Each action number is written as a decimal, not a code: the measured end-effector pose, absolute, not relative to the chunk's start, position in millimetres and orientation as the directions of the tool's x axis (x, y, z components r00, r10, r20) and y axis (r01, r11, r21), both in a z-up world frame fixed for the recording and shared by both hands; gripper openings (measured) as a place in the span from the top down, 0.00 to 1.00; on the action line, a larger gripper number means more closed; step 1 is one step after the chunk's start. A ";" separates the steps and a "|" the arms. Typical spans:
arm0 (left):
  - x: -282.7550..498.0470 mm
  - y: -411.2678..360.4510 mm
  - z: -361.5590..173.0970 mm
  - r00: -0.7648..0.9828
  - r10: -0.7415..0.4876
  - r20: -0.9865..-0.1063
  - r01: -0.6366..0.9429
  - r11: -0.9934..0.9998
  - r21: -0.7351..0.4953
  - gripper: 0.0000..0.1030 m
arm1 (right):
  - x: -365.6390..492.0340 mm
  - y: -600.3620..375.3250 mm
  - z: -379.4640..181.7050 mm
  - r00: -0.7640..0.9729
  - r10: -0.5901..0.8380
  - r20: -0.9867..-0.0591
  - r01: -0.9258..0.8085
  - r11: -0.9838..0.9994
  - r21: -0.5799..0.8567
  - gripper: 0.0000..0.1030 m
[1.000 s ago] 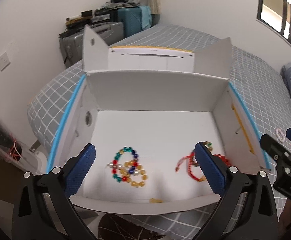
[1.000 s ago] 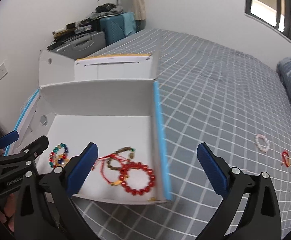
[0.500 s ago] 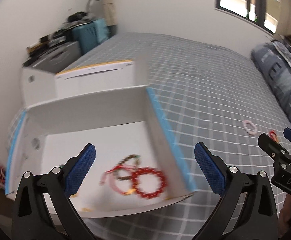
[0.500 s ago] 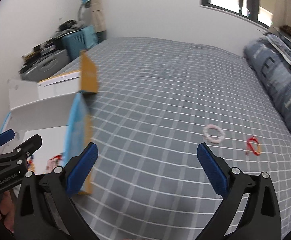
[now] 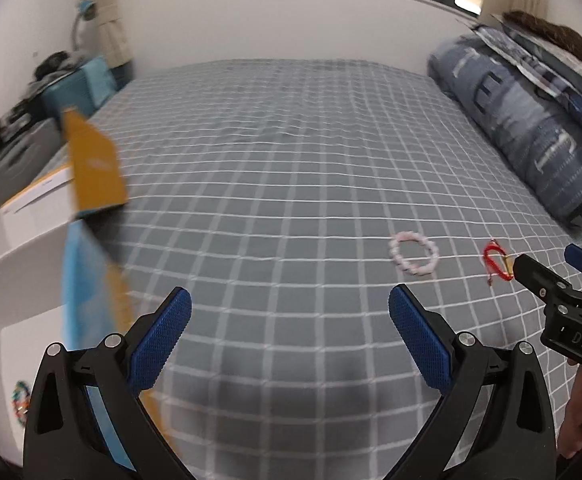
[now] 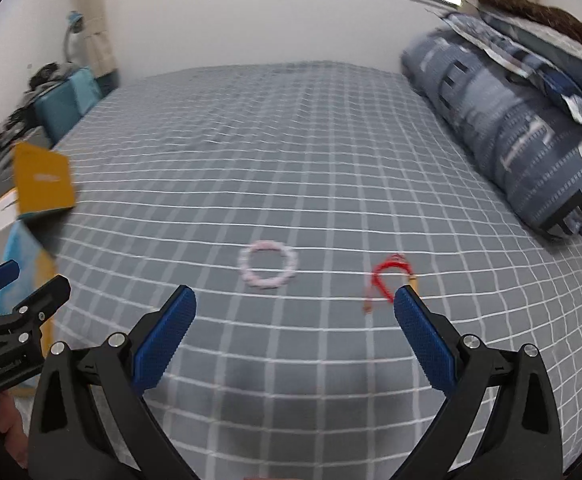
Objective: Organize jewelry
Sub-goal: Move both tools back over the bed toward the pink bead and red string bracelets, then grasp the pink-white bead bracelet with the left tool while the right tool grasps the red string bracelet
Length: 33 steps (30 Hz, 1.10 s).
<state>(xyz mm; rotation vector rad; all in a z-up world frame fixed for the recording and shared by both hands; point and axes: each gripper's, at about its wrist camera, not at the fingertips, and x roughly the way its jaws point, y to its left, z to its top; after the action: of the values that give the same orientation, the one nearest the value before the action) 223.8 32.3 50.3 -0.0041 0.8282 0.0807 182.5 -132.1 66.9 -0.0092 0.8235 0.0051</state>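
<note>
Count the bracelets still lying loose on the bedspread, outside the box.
2. A pale pink beaded bracelet lies ahead of the right tool; a red cord bracelet lies just to its right. Others may be out of frame.

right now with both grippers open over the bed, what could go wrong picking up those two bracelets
1. The pink bead bracelet lies flat on the soft checked bedspread; the right hand-held gripper might pinch fabric or slide over it.
2. The red cord bracelet is thin with a loose tail, so it may slip out or snag.
3. The left hand-held gripper sits close beside the right one; both reaching could collide.
</note>
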 end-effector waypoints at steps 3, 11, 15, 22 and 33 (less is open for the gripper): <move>253.1 6.0 38.3 0.662 0.055 -0.748 -0.041 0.998 0.037 0.06 | 203.1 -152.4 56.0 0.665 -0.016 -0.747 0.021 1.000 -0.004 0.07; 331.9 -34.3 -4.9 0.595 0.028 -0.803 -0.003 0.999 0.033 0.06 | 266.6 -194.5 16.7 0.570 -0.017 -0.822 0.063 0.998 0.024 0.07; 360.2 -46.5 -22.9 0.567 0.025 -0.823 0.004 0.999 0.033 0.06 | 289.6 -211.3 -5.2 0.514 0.010 -0.858 0.088 0.994 0.064 0.07; 384.4 -56.8 -57.6 0.491 -0.018 -0.871 0.032 0.999 -0.002 0.06 | 298.4 -215.6 -31.0 0.479 -0.003 -0.878 0.086 0.995 0.044 0.07; 400.0 -57.5 -83.1 0.427 -0.032 -0.904 0.055 0.998 -0.009 0.29 | 308.0 -214.8 -59.9 0.391 -0.014 -0.920 0.098 0.995 0.027 0.38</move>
<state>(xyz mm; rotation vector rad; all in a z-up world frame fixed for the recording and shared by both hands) 400.0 -57.5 -83.1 0.0230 1.1283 -0.0542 308.0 -214.8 -59.9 0.0815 1.1673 -0.0711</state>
